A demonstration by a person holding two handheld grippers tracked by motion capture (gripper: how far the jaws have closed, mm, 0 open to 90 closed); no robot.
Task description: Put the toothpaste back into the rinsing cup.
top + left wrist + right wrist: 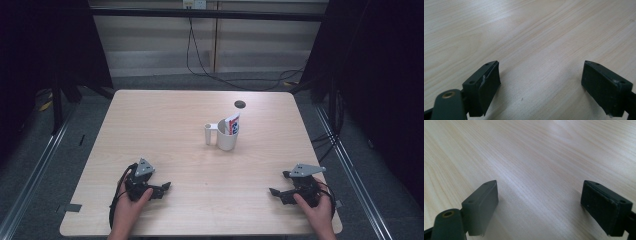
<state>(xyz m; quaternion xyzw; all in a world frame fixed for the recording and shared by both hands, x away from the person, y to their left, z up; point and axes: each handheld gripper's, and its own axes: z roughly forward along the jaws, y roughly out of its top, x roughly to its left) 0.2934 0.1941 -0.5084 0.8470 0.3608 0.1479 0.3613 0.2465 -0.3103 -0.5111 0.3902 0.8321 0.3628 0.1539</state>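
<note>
Pale wood worktop (165, 125), with a white cup (226, 138) holding a tube (233, 123) past its middle; both look light, rigid cup best taken by its rim. Left tongs (166, 186) and right tongs (272, 191) rest released near the front corners

Readable text: we find none | Printed item: red, white and blue tube (232, 123) standing in the white cup (226, 139) near the table's (165, 130) centre, its lettering too small for us to read | Both gripper views: bare wood grain, no labels or numbers
</note>
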